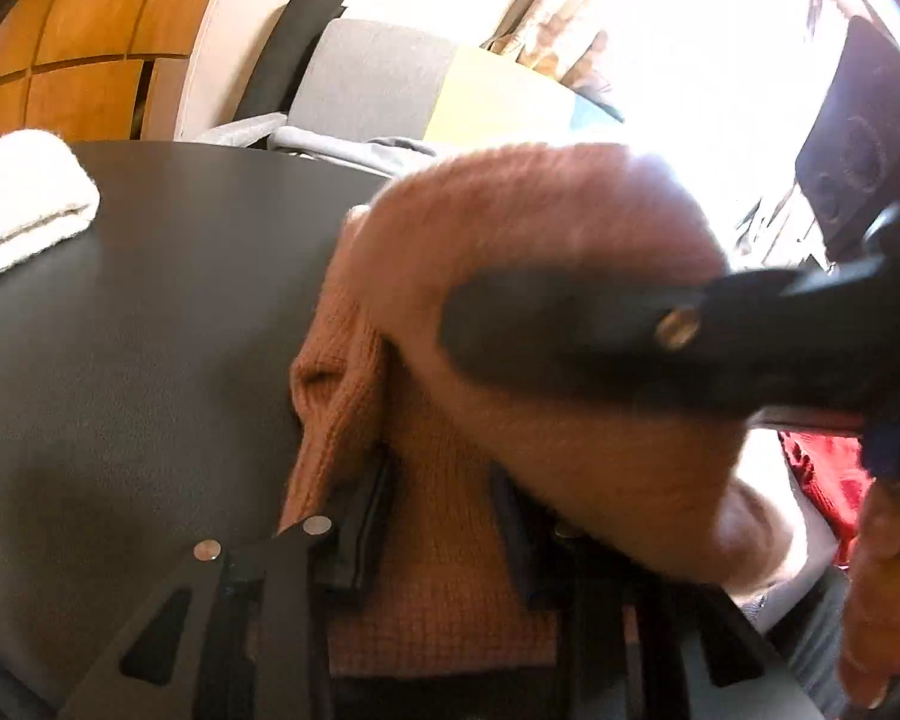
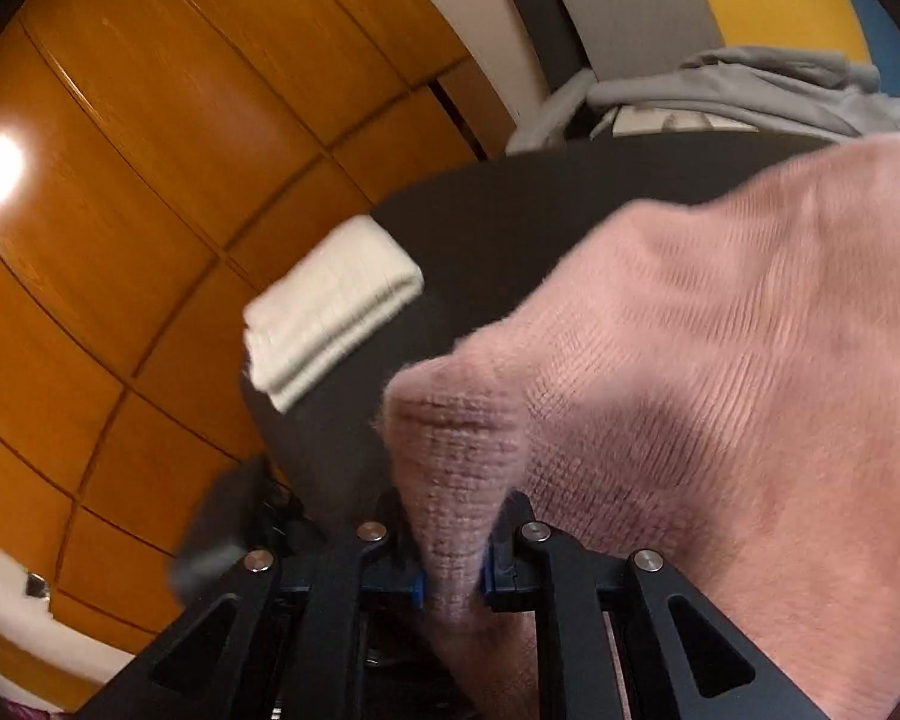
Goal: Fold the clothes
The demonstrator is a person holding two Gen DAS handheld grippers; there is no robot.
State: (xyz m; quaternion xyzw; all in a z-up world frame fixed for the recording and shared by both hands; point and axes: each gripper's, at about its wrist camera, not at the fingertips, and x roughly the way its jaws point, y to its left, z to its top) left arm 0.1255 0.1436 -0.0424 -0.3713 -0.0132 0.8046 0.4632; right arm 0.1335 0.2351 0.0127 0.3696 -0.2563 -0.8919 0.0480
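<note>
While the right gripper [image 2: 453, 564] pinches a bunched edge of the pink-brown knitted sweater [image 2: 720, 372] and the left gripper [image 1: 444, 516] has the knit between half-spread jaws, a hurried swing could slip the fold loose. Farther off on the dark round table [image 1: 150, 300], the folded white towel [image 2: 330, 312] risks being brushed.

a folded white towel [image 2: 330, 312] lies on the dark tabletop [image 2: 510, 222], left of the pink knitted sweater [image 2: 720, 360]; a grey garment [image 2: 750, 90] lies behind.
</note>
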